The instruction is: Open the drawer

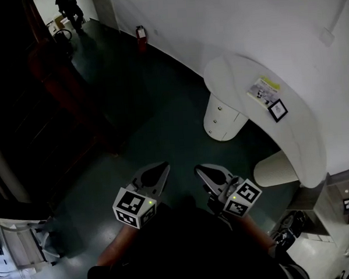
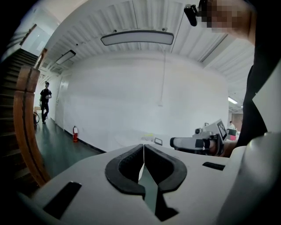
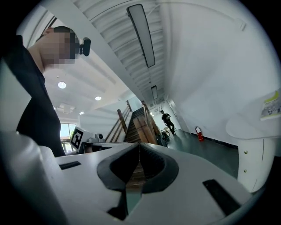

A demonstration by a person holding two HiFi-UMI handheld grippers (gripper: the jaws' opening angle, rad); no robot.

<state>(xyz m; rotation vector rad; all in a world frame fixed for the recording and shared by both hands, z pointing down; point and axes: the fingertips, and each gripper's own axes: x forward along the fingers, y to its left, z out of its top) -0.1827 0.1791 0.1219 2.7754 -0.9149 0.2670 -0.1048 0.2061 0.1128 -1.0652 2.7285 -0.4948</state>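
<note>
Your left tool (image 1: 162, 167) and right tool (image 1: 199, 170) sit side by side at the bottom of the head view, above the dark green floor (image 1: 162, 119), both pointing ahead. In each tool's own view the jaws are closed tip to tip, with nothing between them.

The rounded white drawer unit (image 1: 223, 119) stands ahead and to the right of your right tool, well apart from both tools. It is tucked under the curved white counter (image 1: 235, 74), its fronts are flush, and 2 small knobs show in the right tool view. A ribbed white cylinder (image 1: 275, 168) stands nearer you on the right, under the same counter.

A printed sheet (image 1: 264, 90) with a yellow edge lies on the counter, with a small black-framed card (image 1: 277, 110) just beside it.

Farther off, a red fire extinguisher (image 1: 140, 38) stands against the white wall (image 1: 215, 17). A person (image 1: 68, 7) is at the far end, near the dark staircase (image 1: 21, 103) on the left.
</note>
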